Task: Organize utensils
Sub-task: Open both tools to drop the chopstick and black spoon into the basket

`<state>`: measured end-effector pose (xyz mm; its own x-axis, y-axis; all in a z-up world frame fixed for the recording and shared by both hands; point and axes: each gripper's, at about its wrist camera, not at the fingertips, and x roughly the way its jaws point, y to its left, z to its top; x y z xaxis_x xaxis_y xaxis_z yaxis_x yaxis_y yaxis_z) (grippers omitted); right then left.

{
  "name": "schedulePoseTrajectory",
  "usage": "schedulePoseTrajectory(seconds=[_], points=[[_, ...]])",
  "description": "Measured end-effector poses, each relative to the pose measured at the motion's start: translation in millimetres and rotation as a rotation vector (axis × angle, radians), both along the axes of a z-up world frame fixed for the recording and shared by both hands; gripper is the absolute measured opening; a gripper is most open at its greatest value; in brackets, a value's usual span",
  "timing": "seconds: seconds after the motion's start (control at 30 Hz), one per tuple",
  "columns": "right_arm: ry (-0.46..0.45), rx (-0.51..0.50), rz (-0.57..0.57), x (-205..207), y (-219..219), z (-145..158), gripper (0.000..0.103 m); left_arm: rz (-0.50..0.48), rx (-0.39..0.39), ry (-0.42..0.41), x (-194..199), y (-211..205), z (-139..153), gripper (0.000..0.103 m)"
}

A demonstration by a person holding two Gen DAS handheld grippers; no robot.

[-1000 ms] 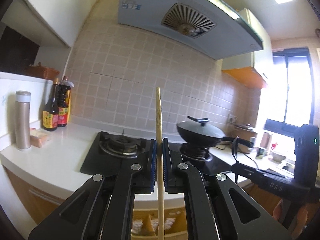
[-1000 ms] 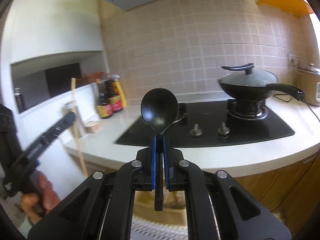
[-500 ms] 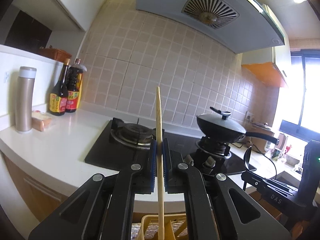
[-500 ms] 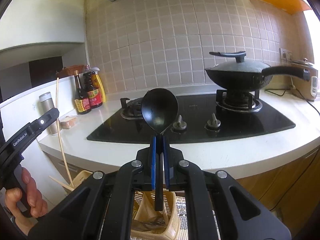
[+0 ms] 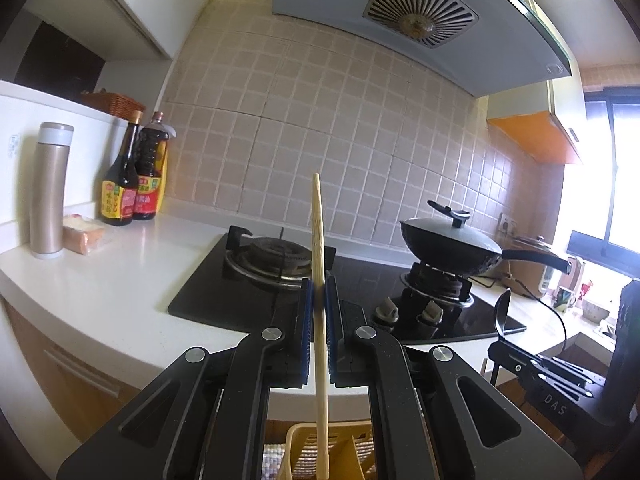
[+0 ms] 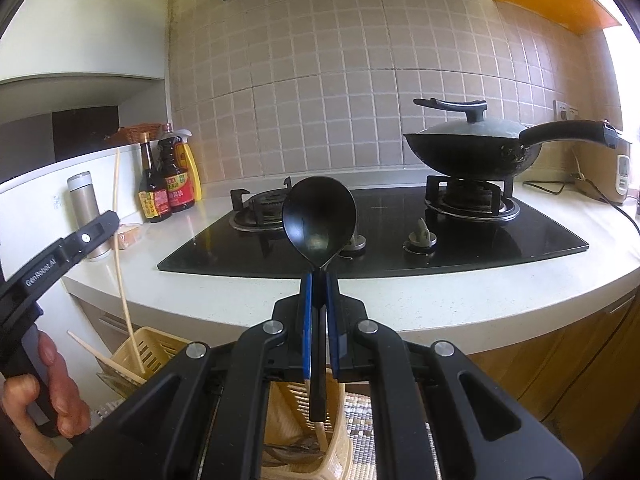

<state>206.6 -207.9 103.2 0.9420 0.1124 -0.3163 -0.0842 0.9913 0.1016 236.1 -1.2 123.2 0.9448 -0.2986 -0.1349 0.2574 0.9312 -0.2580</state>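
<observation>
Your left gripper [image 5: 319, 300] is clenched on a wooden chopstick [image 5: 319, 280], held upright, its lower end down at the yellow basket [image 5: 298, 436] below the near edge of the surface [image 5: 120, 300]. Your right gripper [image 6: 319, 288] grasps a black spoon [image 6: 319, 216], bowl up, over a beige basket [image 6: 332, 460]; what lies inside it looks like utensils, though it is dim.
</observation>
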Motion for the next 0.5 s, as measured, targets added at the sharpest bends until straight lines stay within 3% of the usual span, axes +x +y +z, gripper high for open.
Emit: schedulePoseTrajectory(seconds=[0.17,0.23,0.37,0.5], points=[[-0.02,-0.014,0.0,-8,3,-1,0.006,-0.034,0.005,0.002,-3,-2,-4,0.005],[-0.009,-0.013,0.02,-12,3,-1,0.006,-0.041,0.01,0.007,-7,-2,-5,0.012],[0.025,0.021,0.056,-23,-1,-1,0.015,-0.046,0.0,0.008,-19,3,-2,0.037],[0.034,0.065,0.063,-45,-9,3,0.022,-0.055,-0.015,0.011,-40,13,7,0.047]])
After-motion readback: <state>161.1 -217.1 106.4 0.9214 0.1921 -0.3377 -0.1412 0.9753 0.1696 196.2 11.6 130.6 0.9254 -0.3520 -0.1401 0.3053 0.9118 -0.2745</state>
